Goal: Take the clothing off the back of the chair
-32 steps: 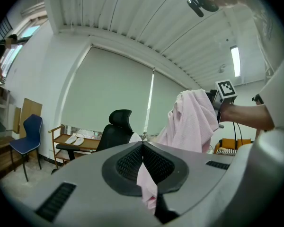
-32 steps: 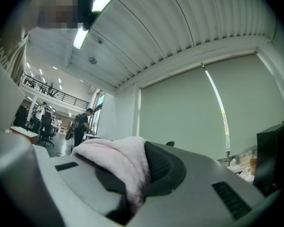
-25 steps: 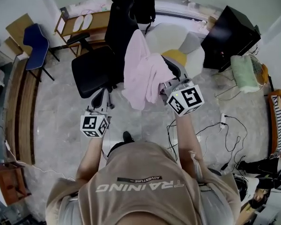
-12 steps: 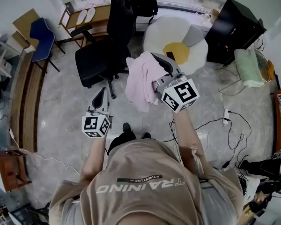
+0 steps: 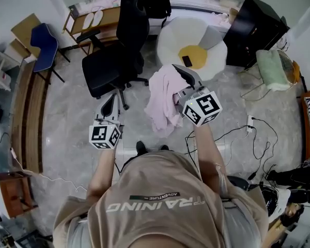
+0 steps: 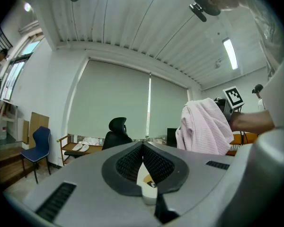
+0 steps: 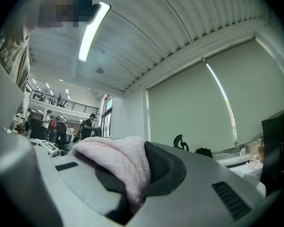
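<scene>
Clothing (image 5: 164, 99), pink, hangs off your R gripper (image 5: 180, 75), clear of the chair (image 5: 119, 61) and not touching it. In head view it's at 12 o'clock from you, at abt 4 o'clock of the chair seat, and its lower end dangles above the floor (image 5: 72, 112). R gripper view: jaws clamped tight on a fold of the fabric (image 7: 118, 164), which bunches up over the left jaw and fills the gap. Your L gripper (image 5: 111, 102) sits at 10 o'clock from you, at abt 6 o'clock of the chair. Its jaws are closed, tips together, w/ nothing between them (image 6: 143, 148). L gripper view has the pink cloth (image 6: 206, 126) at 2 o'clock and the chair's headrest (image 6: 117, 124) near 12. A white rug (image 5: 170, 40) w/ a yellow centre lies beyond your R gripper, at 1 o'clock.
</scene>
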The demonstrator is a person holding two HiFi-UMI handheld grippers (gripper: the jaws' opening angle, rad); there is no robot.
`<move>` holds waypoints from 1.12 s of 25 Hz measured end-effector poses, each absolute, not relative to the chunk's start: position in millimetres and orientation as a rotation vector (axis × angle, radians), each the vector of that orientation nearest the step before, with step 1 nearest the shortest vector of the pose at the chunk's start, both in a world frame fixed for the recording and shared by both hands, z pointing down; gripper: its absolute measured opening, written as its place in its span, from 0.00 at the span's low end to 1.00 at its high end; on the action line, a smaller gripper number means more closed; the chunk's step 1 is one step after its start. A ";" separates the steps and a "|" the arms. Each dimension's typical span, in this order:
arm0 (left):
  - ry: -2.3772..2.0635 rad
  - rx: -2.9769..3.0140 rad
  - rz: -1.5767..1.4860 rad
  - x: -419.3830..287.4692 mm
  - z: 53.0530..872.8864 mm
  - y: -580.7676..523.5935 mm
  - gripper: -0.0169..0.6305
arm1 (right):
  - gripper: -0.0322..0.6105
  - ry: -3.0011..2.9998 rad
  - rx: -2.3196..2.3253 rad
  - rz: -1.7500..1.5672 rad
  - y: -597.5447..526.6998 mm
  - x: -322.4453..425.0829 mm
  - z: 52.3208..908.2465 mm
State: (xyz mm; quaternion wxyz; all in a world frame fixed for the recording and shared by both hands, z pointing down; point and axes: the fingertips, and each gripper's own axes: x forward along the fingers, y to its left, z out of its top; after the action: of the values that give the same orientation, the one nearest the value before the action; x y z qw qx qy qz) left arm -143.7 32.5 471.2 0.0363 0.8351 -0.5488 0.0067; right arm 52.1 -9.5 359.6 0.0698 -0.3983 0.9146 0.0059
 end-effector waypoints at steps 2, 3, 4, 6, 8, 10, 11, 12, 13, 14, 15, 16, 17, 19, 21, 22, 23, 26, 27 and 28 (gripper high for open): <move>-1.679 2.572 0.009 -146.0 471.2 27.8 0.05 | 0.12 2.746 -1.213 0.022 -8.4 52.6 361.3; -1.676 2.575 0.004 -145.8 470.9 27.3 0.05 | 0.12 2.746 -1.221 0.020 -7.3 53.7 363.3; -1.673 2.579 -0.002 -145.6 469.6 27.7 0.05 | 0.12 2.747 -1.228 0.016 -5.6 55.2 365.2; -1.672 2.590 -0.013 -147.3 464.7 27.2 0.05 | 0.12 2.745 -1.241 0.013 -2.5 57.3 367.5; -1.672 2.600 -0.019 -151.2 460.4 24.5 0.05 | 0.12 2.738 -1.250 0.010 -1.8 57.6 368.0; -1.672 2.609 -0.019 -153.9 458.1 23.8 0.05 | 0.12 2.736 -1.254 0.007 -2.0 57.0 369.0; -1.673 2.612 -0.019 -154.8 457.2 24.2 0.05 | 0.12 2.739 -1.255 0.007 -1.9 56.5 369.4; -1.675 2.614 -0.020 -155.6 456.1 24.7 0.05 | 0.12 2.744 -1.255 0.010 -1.7 55.7 369.2; -1.676 2.617 -0.022 -156.2 454.6 24.9 0.05 | 0.12 2.749 -1.252 0.015 -1.5 54.7 368.5; -1.677 2.620 -0.022 -156.6 452.8 25.1 0.05 | 0.12 2.754 -1.248 0.021 -1.3 53.4 367.3; -1.678 2.625 -0.023 -156.9 450.7 25.4 0.05 | 0.12 2.758 -1.243 0.025 -1.1 52.0 365.7; -1.679 2.630 -0.026 -156.9 448.3 25.8 0.05 | 0.12 2.758 -1.237 0.025 -1.0 50.8 363.8; -1.680 2.634 -0.030 -156.5 445.8 26.3 0.05 | 0.12 2.753 -1.230 0.016 -1.1 50.4 362.1; -1.686 2.641 -0.036 -155.2 441.8 27.4 0.05 | 0.12 2.726 -1.215 -0.024 -2.0 52.2 359.9; -1.694 2.639 -0.039 -155.5 440.2 29.4 0.05 | 0.12 2.715 -1.210 -0.046 -3.3 53.5 361.1; -1.699 2.637 -0.038 -156.5 439.9 30.7 0.05 | 0.12 2.721 -1.211 -0.046 -3.9 52.9 362.7; -1.704 2.635 -0.037 -157.8 439.6 31.9 0.05 | 0.12 2.731 -1.212 -0.044 -4.5 51.7 364.5; -1.724 2.629 -0.025 -163.1 439.1 34.9 0.05 | 0.12 2.748 -1.206 -0.058 -6.3 46.9 369.4; -1.730 2.626 -0.019 -165.5 440.0 36.0 0.05 | 0.12 2.749 -1.203 -0.066 -6.2 44.8 370.6; -1.735 2.623 -0.012 -167.9 441.1 37.4 0.05 | 0.12 2.750 -1.198 -0.073 -5.6 42.6 371.7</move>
State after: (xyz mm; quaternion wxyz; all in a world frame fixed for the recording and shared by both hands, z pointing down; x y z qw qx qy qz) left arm -167.9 37.4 441.1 -0.0015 0.8340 -0.5518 -0.0037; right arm 42.6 -5.6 371.7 0.0704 -0.3982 0.9143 -0.0244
